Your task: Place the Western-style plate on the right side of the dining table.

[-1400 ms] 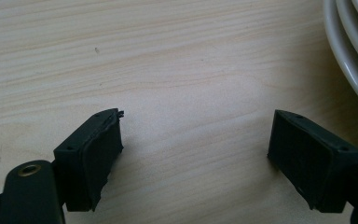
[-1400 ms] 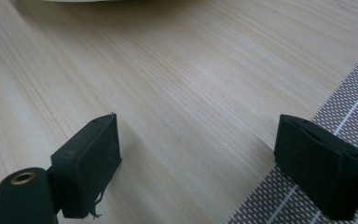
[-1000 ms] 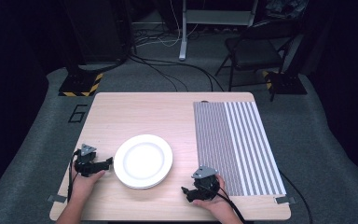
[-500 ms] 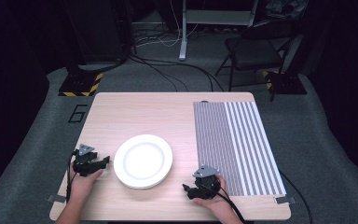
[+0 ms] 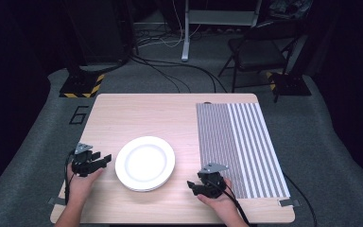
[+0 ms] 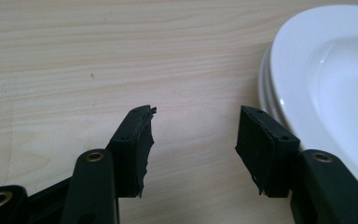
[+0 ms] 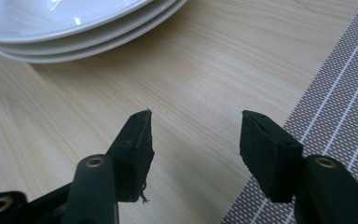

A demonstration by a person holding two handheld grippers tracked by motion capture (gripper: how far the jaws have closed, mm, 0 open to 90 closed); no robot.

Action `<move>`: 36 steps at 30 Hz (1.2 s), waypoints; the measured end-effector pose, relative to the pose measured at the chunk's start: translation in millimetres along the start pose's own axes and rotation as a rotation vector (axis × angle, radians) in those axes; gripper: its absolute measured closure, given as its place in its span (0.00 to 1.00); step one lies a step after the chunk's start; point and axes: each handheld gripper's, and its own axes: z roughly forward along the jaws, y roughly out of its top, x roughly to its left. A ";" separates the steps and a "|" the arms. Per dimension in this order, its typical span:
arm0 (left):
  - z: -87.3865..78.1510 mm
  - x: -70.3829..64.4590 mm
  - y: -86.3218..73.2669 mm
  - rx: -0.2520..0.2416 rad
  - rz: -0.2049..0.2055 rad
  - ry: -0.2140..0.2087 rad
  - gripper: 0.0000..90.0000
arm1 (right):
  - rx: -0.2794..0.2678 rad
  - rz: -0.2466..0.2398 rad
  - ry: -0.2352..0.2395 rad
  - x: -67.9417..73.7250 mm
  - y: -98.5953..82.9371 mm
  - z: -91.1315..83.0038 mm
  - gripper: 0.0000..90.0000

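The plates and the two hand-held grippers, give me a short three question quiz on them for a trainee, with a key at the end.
1. True or false: the left hand-held gripper is clamped on the rim of the stack of white plates.
2. Which side of the plates does the striped placemat lie on, seen from the person's seat? A) left B) right C) under them
3. Fill in: in the right gripper view, the right hand-held gripper has its jaws ____ over the wooden table.

Key: 1 false, its jaws stand open beside the stack with nothing between them. 2 B. 3 open.
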 end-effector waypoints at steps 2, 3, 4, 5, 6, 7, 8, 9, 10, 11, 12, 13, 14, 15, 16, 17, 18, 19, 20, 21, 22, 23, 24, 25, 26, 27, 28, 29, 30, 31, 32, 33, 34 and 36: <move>-4.7 -3.9 8.5 -0.012 -0.011 -0.016 0.50 | -0.001 0.041 0.008 -3.7 5.6 -1.1 0.49; -4.7 -3.9 8.5 -0.012 -0.011 -0.016 0.50 | -0.001 0.041 0.008 -3.7 5.6 -1.1 0.49; -6.7 -5.1 12.0 -0.006 -0.012 -0.028 0.50 | -0.011 0.047 0.002 -4.7 7.8 -1.6 0.49; -8.3 -6.4 15.2 -0.011 -0.010 -0.028 0.51 | -0.019 0.054 0.001 -5.6 10.3 -1.9 0.49; -10.2 -9.3 21.3 -0.019 -0.006 -0.019 0.52 | -0.033 0.078 0.008 -7.5 16.0 -2.1 0.50; -10.2 -9.3 21.3 -0.019 -0.006 -0.019 0.52 | -0.038 0.078 0.010 -8.1 17.9 -2.0 0.51; -11.5 -10.5 24.4 -0.014 -0.013 -0.020 0.52 | -0.043 0.082 0.010 -8.2 20.2 -2.0 0.51; -11.9 -11.3 27.0 -0.023 -0.013 -0.021 0.52 | -0.043 0.082 0.010 -8.2 20.2 -2.0 0.51; -12.6 -12.4 29.5 -0.024 -0.013 -0.018 0.52 | -0.049 0.085 0.013 -8.6 22.5 -2.0 0.51; -11.9 -13.2 31.1 -0.021 -0.022 -0.026 0.52 | -0.061 0.091 0.015 -8.4 26.5 -1.5 0.52; -11.9 -13.2 31.1 -0.021 -0.022 -0.026 0.52 | -0.060 0.087 0.013 -8.8 28.2 -0.7 0.55; -11.2 -14.4 30.6 -0.024 -0.039 -0.027 0.52 | -0.060 0.087 0.013 -8.8 28.2 -0.7 0.55; -10.5 -14.9 29.6 -0.026 -0.036 -0.021 0.52 | -0.058 0.090 0.017 -8.6 29.7 0.2 0.58; -9.3 -15.8 28.0 -0.031 -0.033 -0.013 0.52 | -0.061 0.083 0.012 -8.5 31.7 2.2 0.59; -8.7 -16.1 26.0 -0.029 -0.029 -0.017 0.52 | -0.061 0.083 0.012 -8.5 31.7 2.2 0.59; -7.2 -17.2 20.4 -0.048 -0.027 -0.022 0.52 | -0.066 0.093 0.010 -7.5 32.4 4.2 0.59; -7.2 -17.2 20.4 -0.048 -0.027 -0.022 0.52 | -0.064 0.102 0.015 -7.3 32.7 5.0 0.59; -5.7 -17.5 17.7 -0.057 -0.017 -0.026 0.52 | -0.063 0.117 0.021 -6.5 33.1 5.7 0.59; -3.4 -17.8 13.7 -0.041 -0.003 -0.047 0.52 | -0.071 0.122 0.026 -6.2 33.7 6.6 0.59; -3.4 -17.8 13.7 -0.041 -0.003 -0.047 0.52 | -0.071 0.122 0.026 -6.2 33.7 6.6 0.59; -2.6 -18.2 12.3 -0.028 0.017 -0.045 0.51 | -0.077 0.126 0.026 -5.3 34.8 9.3 0.57; -3.2 -18.7 11.4 -0.026 0.018 -0.045 0.51 | -0.077 0.126 0.026 -5.3 34.8 9.3 0.57; -3.9 -18.9 10.0 -0.031 0.018 -0.051 0.52 | -0.081 0.123 0.025 -5.2 35.0 10.2 0.57; -4.3 -19.4 8.8 -0.030 0.007 -0.068 0.53 | -0.084 0.124 0.022 -4.7 35.0 10.8 0.57; -4.5 -19.7 8.3 -0.028 0.006 -0.072 0.54 | -0.080 0.120 0.013 -3.0 34.8 11.8 0.57; -4.7 -20.1 7.7 -0.028 0.008 -0.074 0.55 | -0.080 0.104 0.002 -2.3 34.6 12.6 0.56; -5.1 -21.0 7.1 -0.024 -0.003 -0.080 0.57 | -0.080 0.098 -0.003 -1.0 34.3 13.2 0.56; -5.6 -21.4 6.3 -0.022 -0.007 -0.091 0.59 | -0.071 0.104 0.005 0.2 34.0 14.5 0.58; -5.6 -21.4 6.3 -0.022 -0.007 -0.091 0.59 | -0.065 0.112 0.015 -0.1 33.8 15.4 0.59; -5.9 -21.9 5.9 -0.021 -0.010 -0.092 0.60 | -0.064 0.118 0.023 -0.4 33.7 16.1 0.60; -6.0 -22.3 5.5 -0.018 -0.013 -0.095 0.61 | -0.062 0.122 0.022 -0.6 33.6 16.8 0.60; -6.8 -22.1 5.2 -0.006 -0.013 -0.099 0.61 | -0.062 0.122 0.022 -0.6 33.6 16.8 0.60; -7.0 -22.1 4.7 -0.004 -0.018 -0.102 0.62 | -0.059 0.127 0.022 -0.8 33.8 17.5 0.60; -7.4 -21.2 4.2 0.000 -0.027 -0.111 0.64 | -0.066 0.144 0.039 -1.9 34.3 18.1 0.62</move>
